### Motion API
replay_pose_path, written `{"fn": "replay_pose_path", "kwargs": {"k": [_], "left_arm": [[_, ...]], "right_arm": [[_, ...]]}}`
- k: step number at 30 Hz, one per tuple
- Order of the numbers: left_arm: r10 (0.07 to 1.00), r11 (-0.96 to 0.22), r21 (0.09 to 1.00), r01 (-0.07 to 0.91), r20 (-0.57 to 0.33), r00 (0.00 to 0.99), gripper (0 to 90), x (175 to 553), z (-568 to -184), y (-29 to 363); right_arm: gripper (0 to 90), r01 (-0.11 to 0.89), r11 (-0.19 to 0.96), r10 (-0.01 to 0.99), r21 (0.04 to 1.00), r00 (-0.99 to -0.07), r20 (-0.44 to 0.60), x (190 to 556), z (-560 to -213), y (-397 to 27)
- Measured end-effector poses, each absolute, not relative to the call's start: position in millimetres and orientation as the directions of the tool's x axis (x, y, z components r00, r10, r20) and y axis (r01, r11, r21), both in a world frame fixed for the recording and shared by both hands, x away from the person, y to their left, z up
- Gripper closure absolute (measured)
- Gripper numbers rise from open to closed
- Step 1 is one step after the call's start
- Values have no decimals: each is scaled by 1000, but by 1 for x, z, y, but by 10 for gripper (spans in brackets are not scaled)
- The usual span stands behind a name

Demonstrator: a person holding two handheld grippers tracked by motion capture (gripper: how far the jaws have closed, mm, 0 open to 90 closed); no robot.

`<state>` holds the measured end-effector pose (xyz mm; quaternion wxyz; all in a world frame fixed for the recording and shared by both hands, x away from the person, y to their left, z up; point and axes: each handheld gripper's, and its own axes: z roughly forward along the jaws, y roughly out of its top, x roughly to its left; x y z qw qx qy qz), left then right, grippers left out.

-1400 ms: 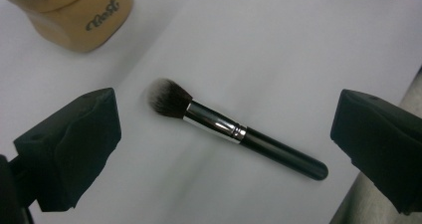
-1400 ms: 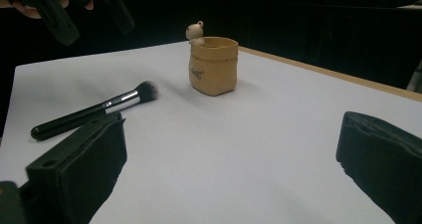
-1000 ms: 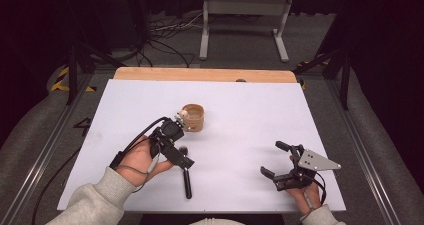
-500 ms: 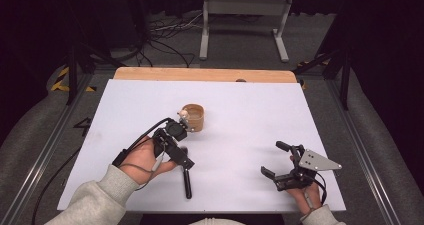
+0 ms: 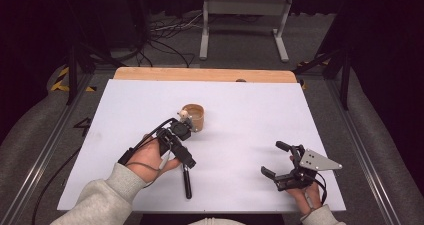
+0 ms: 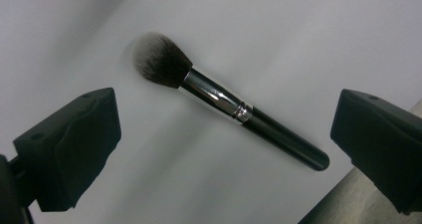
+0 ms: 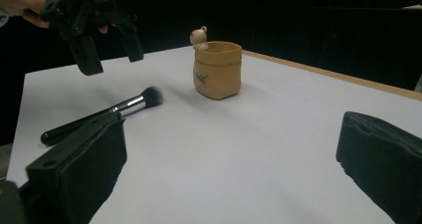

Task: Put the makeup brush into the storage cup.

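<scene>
A black-handled makeup brush (image 6: 234, 109) with a silver ferrule and dark bristles lies flat on the white table (image 5: 240, 100). My left gripper (image 5: 180, 151) hangs open above it, with one jaw on either side and neither touching it. In the right gripper view the left gripper (image 7: 107, 47) hovers clear of the brush (image 7: 114, 109). In the high view the brush handle (image 5: 187, 182) points toward the table's near edge. A small tan pot (image 5: 194, 116) with a little figure on its rim stands just beyond the left gripper. My right gripper (image 5: 281, 161) rests open and empty at the near right.
A wooden strip (image 5: 205, 75) runs along the table's far edge, with a metal stand (image 5: 245, 7) and cables on the floor behind it. Metal rails run down both sides of the table. The tan pot (image 7: 217, 69) stands past the brush head.
The left hand and its gripper have crept slightly right and forward over the brush. The brush, the pot and the right gripper have stayed put.
</scene>
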<state>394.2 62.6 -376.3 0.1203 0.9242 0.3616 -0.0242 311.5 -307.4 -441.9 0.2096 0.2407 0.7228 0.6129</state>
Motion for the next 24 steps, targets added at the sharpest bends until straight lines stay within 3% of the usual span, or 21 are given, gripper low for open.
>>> {"fn": "replay_pose_path", "kwargs": {"k": [24], "left_arm": [[667, -720, 145, 679, -126, 734, 0, 397, -407, 55]], "right_arm": [[0, 81, 145, 602, 986, -798, -23, 310, -441, -306]]}}
